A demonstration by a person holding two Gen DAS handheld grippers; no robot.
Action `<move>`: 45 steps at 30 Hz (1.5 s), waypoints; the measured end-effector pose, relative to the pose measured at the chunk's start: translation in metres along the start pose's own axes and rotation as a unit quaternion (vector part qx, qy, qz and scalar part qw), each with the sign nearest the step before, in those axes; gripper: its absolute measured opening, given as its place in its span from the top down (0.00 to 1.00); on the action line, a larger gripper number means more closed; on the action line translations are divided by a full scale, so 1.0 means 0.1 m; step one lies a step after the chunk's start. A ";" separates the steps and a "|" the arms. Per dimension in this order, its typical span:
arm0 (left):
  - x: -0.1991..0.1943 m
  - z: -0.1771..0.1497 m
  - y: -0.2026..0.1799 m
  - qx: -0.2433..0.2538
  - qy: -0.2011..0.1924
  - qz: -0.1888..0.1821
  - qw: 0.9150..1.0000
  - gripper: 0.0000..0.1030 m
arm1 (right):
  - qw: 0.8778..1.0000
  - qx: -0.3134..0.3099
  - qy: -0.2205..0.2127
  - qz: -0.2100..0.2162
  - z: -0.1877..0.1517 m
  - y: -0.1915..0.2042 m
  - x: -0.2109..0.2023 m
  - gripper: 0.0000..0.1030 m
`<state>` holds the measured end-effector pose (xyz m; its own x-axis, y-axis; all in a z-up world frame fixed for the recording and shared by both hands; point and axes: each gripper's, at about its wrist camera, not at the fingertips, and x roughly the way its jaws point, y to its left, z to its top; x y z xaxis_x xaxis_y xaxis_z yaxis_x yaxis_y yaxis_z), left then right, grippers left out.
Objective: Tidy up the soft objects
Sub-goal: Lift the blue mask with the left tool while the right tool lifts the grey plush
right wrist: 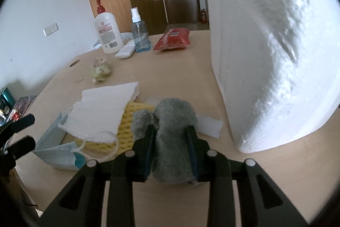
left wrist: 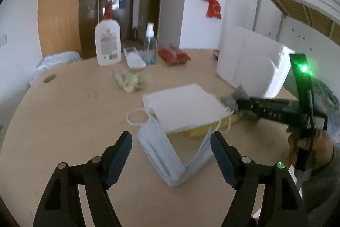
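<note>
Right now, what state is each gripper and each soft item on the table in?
left gripper: open, jaws either side of the mask, not touching it.
right gripper: shut on the grey fuzzy cloth.
blue face mask: folded, standing in a V on the table.
white tissue: flat, lying over the yellow sponge mesh.
crumpled green wrapper: balled up, lying alone.
foam block: upright.
</note>
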<state>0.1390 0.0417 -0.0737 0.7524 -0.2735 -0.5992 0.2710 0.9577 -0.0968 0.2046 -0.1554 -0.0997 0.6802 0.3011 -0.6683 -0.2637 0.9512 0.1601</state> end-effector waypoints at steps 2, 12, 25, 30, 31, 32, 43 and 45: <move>0.02 -0.05 0.00 -0.004 0.017 -0.004 1.000 0.25 | 1.000 -0.002 -0.002 0.001 0.00 0.00 0.00 0.67; 0.07 -0.17 -0.18 0.016 0.036 -0.003 0.999 0.42 | 0.999 -0.004 -0.034 0.006 0.06 0.01 -0.21 0.67; 0.03 -0.17 -0.05 -0.011 0.037 -0.004 0.999 0.90 | 1.000 -0.008 -0.017 -0.014 0.06 -0.01 -0.15 0.38; -0.23 -0.06 0.12 -0.028 0.002 0.002 1.000 0.90 | 1.000 -0.014 0.001 -0.011 0.08 0.03 -0.07 0.33; -0.27 -0.05 0.15 -0.032 -0.001 -0.001 0.999 0.90 | 1.000 -0.013 0.005 -0.009 0.08 0.02 -0.06 0.33; -0.31 -0.03 0.18 -0.034 -0.005 -0.004 0.999 0.90 | 1.000 -0.012 0.008 -0.007 0.08 0.02 -0.04 0.33; -0.71 0.11 0.32 -0.042 -0.063 0.003 0.997 0.90 | 0.999 -0.019 0.035 -0.009 0.02 0.04 0.07 0.73; -0.71 0.11 0.31 -0.040 -0.064 0.000 0.997 0.90 | 0.999 -0.013 0.041 -0.004 0.01 0.02 0.08 0.73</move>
<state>0.1009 0.0897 -0.0255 0.8242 -0.2783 -0.4932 0.2270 0.9602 -0.1624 0.2108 -0.1512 -0.1039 0.6251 0.2853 -0.7266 -0.2771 0.9513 0.1352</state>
